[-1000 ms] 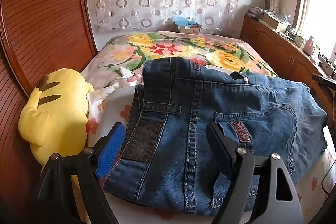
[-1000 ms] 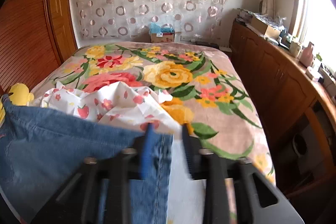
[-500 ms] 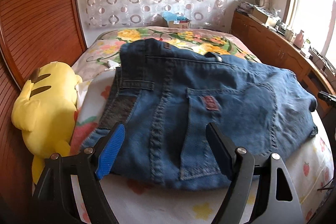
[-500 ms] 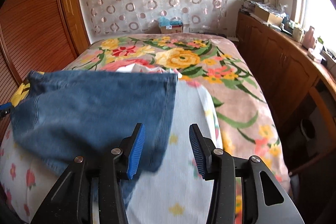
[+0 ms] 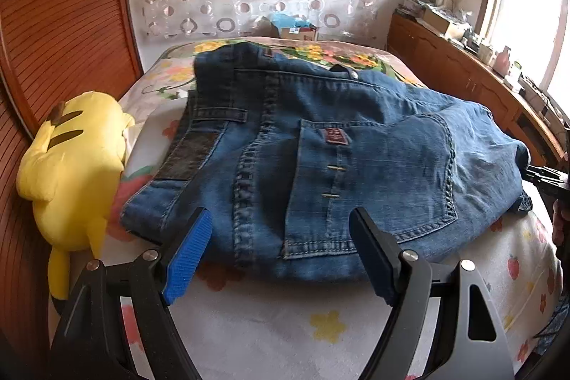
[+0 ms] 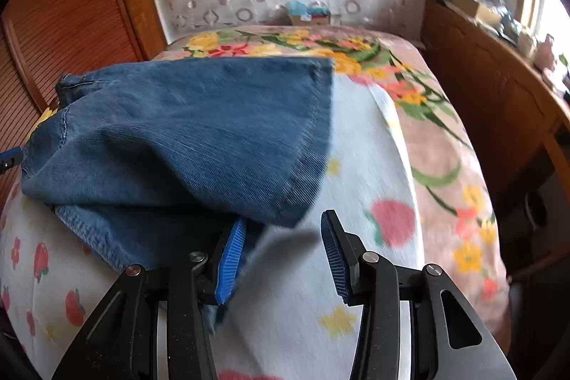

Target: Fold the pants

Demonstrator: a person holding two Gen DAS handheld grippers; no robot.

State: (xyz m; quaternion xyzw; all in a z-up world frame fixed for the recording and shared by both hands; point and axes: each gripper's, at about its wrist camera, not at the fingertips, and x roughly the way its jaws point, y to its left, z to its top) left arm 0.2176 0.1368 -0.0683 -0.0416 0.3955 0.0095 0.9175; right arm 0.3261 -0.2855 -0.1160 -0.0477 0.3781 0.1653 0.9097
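- Both tools have drawn back toward the near edge of the bed since the earlier frames: a second ago the right tool point(image 6: 281, 253) had its pads at the jeans' hem, and now the jeans point(image 5: 320, 148) lie folded, clear of both.
- Left tool point(image 5: 281, 259) stands wide open with nothing between its pads; the near fold of the denim lies just beyond the fingertips, apart from them.
- Right tool's jaws have just been closing and stand partly open; only quilt shows between the pads, while the denim's corner sits just beside the blue left pad point(image 6: 229, 260), and contact there cannot be told.
- Step in hand, by my judgement: letting go after a fold, with the jeans resting on the strawberry-print quilt point(image 5: 270, 326) beside a yellow plush toy point(image 5: 74, 159).
- Next move likely calls for tidying the loose right-hand corner, or another fold across.
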